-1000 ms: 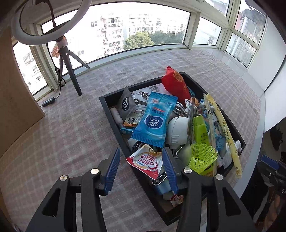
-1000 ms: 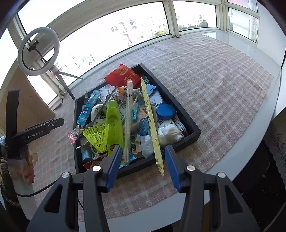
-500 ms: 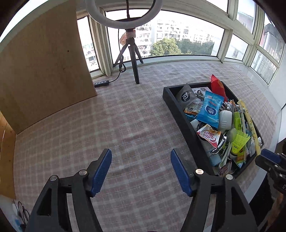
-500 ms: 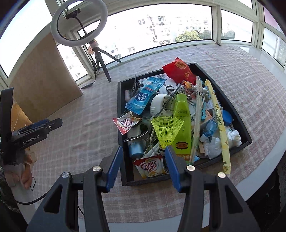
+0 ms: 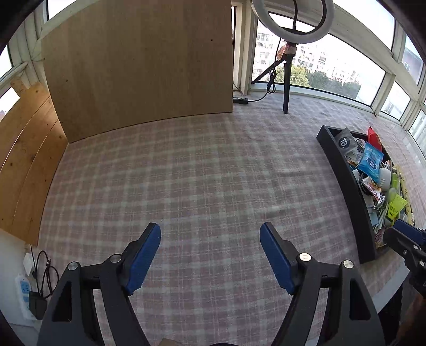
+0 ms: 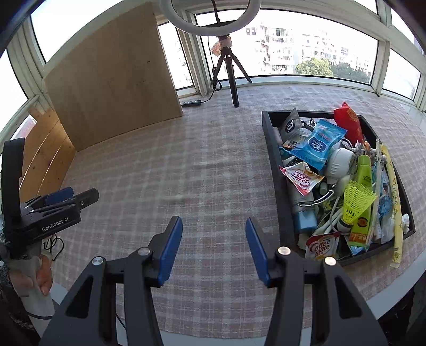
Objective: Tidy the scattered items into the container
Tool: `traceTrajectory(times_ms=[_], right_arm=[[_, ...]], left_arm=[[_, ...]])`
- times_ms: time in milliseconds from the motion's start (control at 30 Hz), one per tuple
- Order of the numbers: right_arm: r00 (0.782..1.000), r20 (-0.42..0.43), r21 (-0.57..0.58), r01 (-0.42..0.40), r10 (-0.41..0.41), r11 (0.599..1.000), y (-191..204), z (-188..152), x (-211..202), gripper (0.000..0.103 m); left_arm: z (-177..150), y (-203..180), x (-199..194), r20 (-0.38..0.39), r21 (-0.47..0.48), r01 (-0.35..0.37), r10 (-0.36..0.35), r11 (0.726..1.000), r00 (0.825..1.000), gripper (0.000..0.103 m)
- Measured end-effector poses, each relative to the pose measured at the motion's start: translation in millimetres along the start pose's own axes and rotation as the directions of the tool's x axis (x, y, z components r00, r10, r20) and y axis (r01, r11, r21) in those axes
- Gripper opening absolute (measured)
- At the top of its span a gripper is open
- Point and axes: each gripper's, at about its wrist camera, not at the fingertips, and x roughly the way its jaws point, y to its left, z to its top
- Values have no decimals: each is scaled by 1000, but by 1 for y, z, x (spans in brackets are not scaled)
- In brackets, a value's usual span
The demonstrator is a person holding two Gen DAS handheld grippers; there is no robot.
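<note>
Left wrist view: left gripper (image 5: pixel 210 255) over bare checked cloth (image 5: pixel 199 181), jaws opening wide with nothing between them.
Right gripper (image 6: pixel 214 246) hangs part open and empty beside the black tray (image 6: pixel 274 170), which is heaped with packets, a green bottle (image 6: pixel 363 183) and what looks like a yellow shuttlecock (image 6: pixel 355 202).

You face a table under a pink-grey checked cloth (image 5: pixel 202 175). At your 11 o'clock a plywood panel (image 5: pixel 138 64) stands upright on it. At 1 o'clock a ring light (image 5: pixel 293 24) on a black tripod (image 6: pixel 231 69). Curved bay windows (image 6: pixel 306 45) from 12 to 3 let in bright daylight. A power strip (image 5: pixel 241 100) lies beside the panel.
</note>
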Motion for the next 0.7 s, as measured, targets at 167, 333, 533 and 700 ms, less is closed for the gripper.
traceTrajectory(times_ms=[167, 333, 533, 700], right_arm=[[1000, -20, -49, -23, 22, 999, 46, -8, 14, 49], [999, -34, -86, -43, 40, 995, 84, -14, 26, 49], [998, -45, -113, -47, 42, 992, 119, -20, 36, 49], [998, -55, -107, -39, 33, 994, 136, -23, 49, 49]], left_arm=[[-14, 32, -4, -10, -40, -8, 8, 999, 1000, 75], [-25, 62, -8, -20, -68, -34, 33, 997, 999, 76], [-32, 93, -2, -44, -90, -47, 43, 995, 998, 77], [-34, 114, 6, -64, -99, -43, 37, 994, 997, 77]])
